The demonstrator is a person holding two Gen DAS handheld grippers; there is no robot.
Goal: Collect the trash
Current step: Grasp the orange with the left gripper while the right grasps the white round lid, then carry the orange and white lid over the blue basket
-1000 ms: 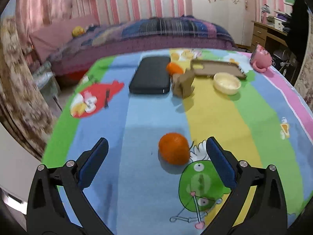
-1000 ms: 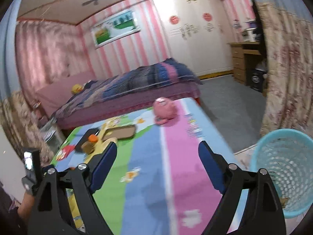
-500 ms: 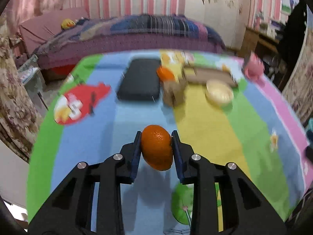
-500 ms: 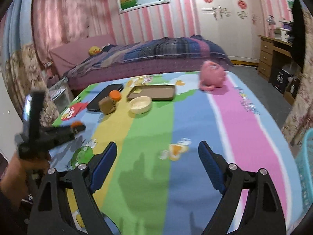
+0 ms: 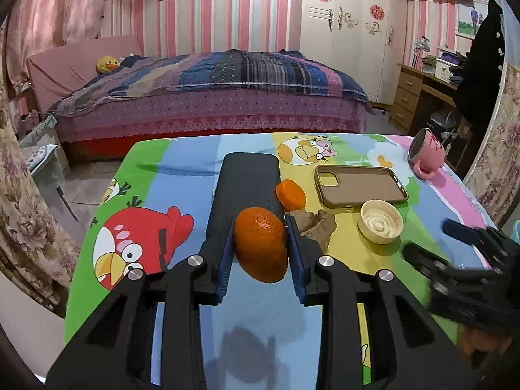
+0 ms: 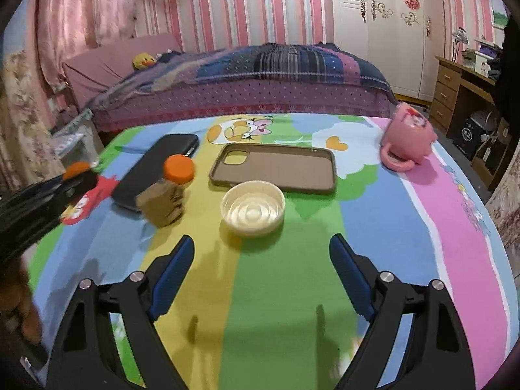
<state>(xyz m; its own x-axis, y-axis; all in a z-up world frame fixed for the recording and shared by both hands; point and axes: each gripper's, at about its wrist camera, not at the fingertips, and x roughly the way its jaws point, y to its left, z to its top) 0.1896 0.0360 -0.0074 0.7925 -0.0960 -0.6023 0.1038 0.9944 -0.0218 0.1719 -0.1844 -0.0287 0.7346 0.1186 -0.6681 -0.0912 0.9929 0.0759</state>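
My left gripper (image 5: pixel 260 247) is shut on an orange mandarin (image 5: pixel 261 248) and holds it above the colourful tablecloth; it also shows blurred at the left of the right wrist view (image 6: pixel 78 170). A crumpled brown paper wad (image 6: pixel 161 207) lies mid-table next to an orange bottle cap (image 6: pixel 178 169). A cream round lid (image 6: pixel 253 208) lies just ahead of my right gripper (image 6: pixel 261 253), which is open and empty above the table. In the left wrist view the paper wad (image 5: pixel 317 226), the cap (image 5: pixel 291 195) and the lid (image 5: pixel 381 221) lie beyond the mandarin.
A black case (image 6: pixel 156 170), a brown phone case (image 6: pixel 274 167) and a tipped pink mug (image 6: pixel 408 138) lie on the tablecloth (image 6: pixel 292 292). A bed (image 6: pixel 243 78) stands behind the table, a wooden desk (image 6: pixel 461 91) to the right.
My left gripper closed on the mandarin and lifted it off the table. My right gripper swung left from the blue basket and came in low toward the cream lid.
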